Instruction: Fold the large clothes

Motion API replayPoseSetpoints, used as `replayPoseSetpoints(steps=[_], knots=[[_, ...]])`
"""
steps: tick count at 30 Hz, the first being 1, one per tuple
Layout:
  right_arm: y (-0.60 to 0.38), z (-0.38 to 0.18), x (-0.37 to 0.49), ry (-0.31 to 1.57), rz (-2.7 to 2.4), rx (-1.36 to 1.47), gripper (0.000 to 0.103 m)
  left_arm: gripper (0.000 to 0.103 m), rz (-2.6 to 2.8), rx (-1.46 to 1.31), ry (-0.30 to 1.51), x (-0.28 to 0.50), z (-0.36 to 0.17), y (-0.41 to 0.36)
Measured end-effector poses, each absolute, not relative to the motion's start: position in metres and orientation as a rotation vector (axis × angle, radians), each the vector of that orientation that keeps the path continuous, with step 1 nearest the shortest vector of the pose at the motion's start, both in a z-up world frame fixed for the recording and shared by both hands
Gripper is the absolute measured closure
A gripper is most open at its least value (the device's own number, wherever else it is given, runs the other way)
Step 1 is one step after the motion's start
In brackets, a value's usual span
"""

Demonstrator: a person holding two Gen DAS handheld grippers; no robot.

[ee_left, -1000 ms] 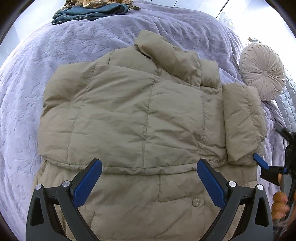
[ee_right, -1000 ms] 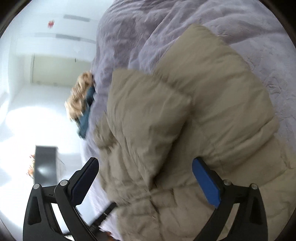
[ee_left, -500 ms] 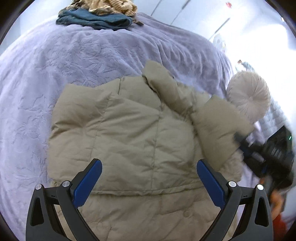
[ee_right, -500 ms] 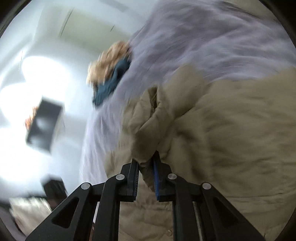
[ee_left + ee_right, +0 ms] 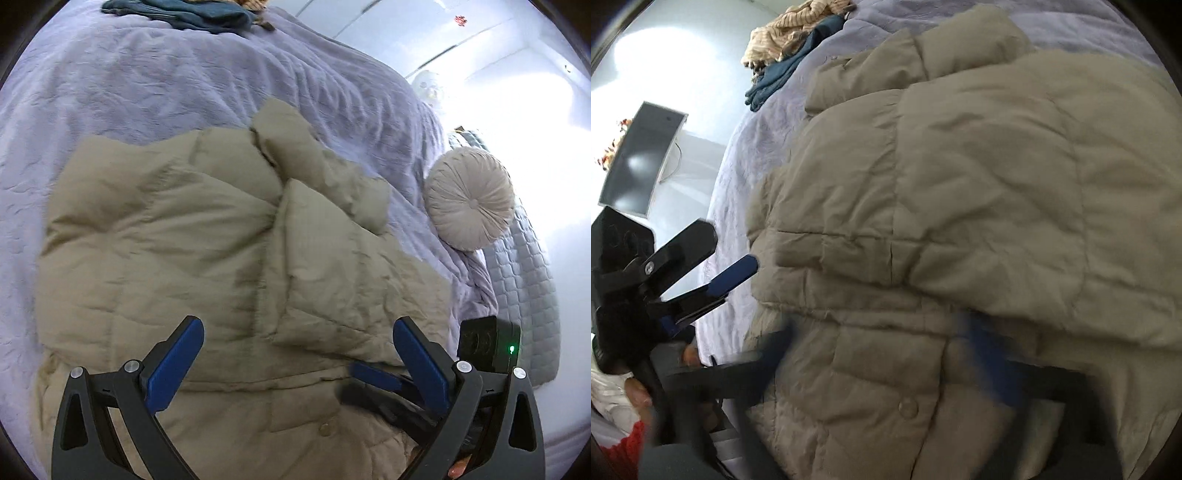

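A beige puffer jacket [image 5: 177, 251] lies on the lavender bedspread [image 5: 147, 85], both sleeves folded across its body; the right sleeve [image 5: 325, 266] lies on top. It fills the right wrist view [image 5: 979, 192]. My left gripper [image 5: 295, 354] is open and empty above the jacket's lower part. My right gripper [image 5: 882, 354] is open, blurred by motion, over the jacket's hem; it also shows in the left wrist view [image 5: 373, 376] at lower right. The left gripper shows in the right wrist view [image 5: 709, 258] at the left.
A round pleated cushion [image 5: 469, 199] sits at the bed's right edge beside a grey quilted cover [image 5: 524, 280]. Teal and striped clothes [image 5: 192, 11] lie piled at the far end of the bed [image 5: 783, 48]. A dark monitor [image 5: 642, 158] stands beyond the bed.
My right gripper carried the right sleeve across the jacket, let it go and opened. It has drawn back toward the hem. The left gripper stayed open and pulled back a little.
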State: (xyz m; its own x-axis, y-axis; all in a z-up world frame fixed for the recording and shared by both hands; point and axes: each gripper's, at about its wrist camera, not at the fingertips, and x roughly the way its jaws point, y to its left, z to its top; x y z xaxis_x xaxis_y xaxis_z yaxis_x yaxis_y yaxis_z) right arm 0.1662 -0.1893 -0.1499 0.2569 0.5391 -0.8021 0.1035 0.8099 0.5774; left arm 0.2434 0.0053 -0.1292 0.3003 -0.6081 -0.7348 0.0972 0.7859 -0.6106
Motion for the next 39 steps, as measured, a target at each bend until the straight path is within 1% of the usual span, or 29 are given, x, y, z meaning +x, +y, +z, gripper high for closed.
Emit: replayPoseSetpoints(steps=[3,6,11,12,13,14,15,17,19,20,21,23,26,28,30,32,35,39], knots=[[-0.206,-0.144,0.148,1.291,0.308,0.632,0.0,0.0,-0.502,-0.485,1.204,0.249,-0.136,-0.005],[-0.242,-0.142,0.127,1.274,0.236,0.715,0.0,0.0,-0.5,-0.488,1.239,0.26,-0.149,-0.014],[-0.328,-0.157,0.088,1.196,0.05,1.017,0.0,0.001,-0.488,-0.414,1.279,0.278,-0.164,-0.04],[-0.346,-0.162,0.08,1.165,0.013,1.091,0.0,0.006,-0.494,-0.407,1.277,0.28,-0.164,-0.045],[-0.357,-0.164,0.076,1.14,-0.004,1.129,0.0,0.013,-0.503,-0.398,1.273,0.281,-0.163,-0.051],[-0.366,-0.166,0.072,1.114,-0.02,1.157,0.0,0.031,-0.512,-0.39,1.276,0.282,-0.162,-0.054],[-0.374,-0.167,0.069,1.089,-0.038,1.179,0.0,0.053,-0.52,-0.381,1.288,0.283,-0.162,-0.059],[-0.387,-0.17,0.066,1.057,-0.071,1.208,0.001,0.073,-0.528,-0.395,1.303,0.284,-0.164,-0.06],[-0.392,-0.173,0.066,1.039,-0.099,1.224,0.002,0.076,-0.53,-0.431,1.293,0.282,-0.161,-0.057],[-0.394,-0.174,0.066,1.032,-0.104,1.227,0.01,0.083,-0.528,-0.429,1.28,0.279,-0.158,-0.055],[-0.4,-0.173,0.069,1.027,-0.1,1.224,0.04,0.083,-0.528,-0.416,1.263,0.275,-0.155,-0.052],[-0.403,-0.174,0.075,1.047,-0.086,1.208,0.081,0.083,-0.514,-0.38,1.234,0.266,-0.15,-0.047],[-0.397,-0.171,0.086,1.047,-0.028,1.16,0.085,0.083,-0.469,-0.344,1.237,0.254,-0.156,-0.036],[-0.391,-0.168,0.095,1.054,-0.022,1.083,0.085,0.083,-0.449,-0.356,1.253,0.252,-0.164,-0.03],[-0.388,-0.176,0.102,1.085,-0.049,1.04,0.085,0.083,-0.434,-0.383,1.262,0.252,-0.173,-0.023],[-0.39,-0.191,0.101,1.103,-0.065,1.088,0.085,0.082,-0.412,-0.376,1.273,0.253,-0.178,-0.018],[-0.391,-0.195,0.1,1.096,-0.07,1.102,0.085,0.082,-0.379,-0.371,1.275,0.253,-0.172,-0.002],[-0.394,-0.197,0.095,1.093,-0.066,1.112,0.085,0.082,-0.294,-0.338,1.259,0.246,-0.15,0.028]])
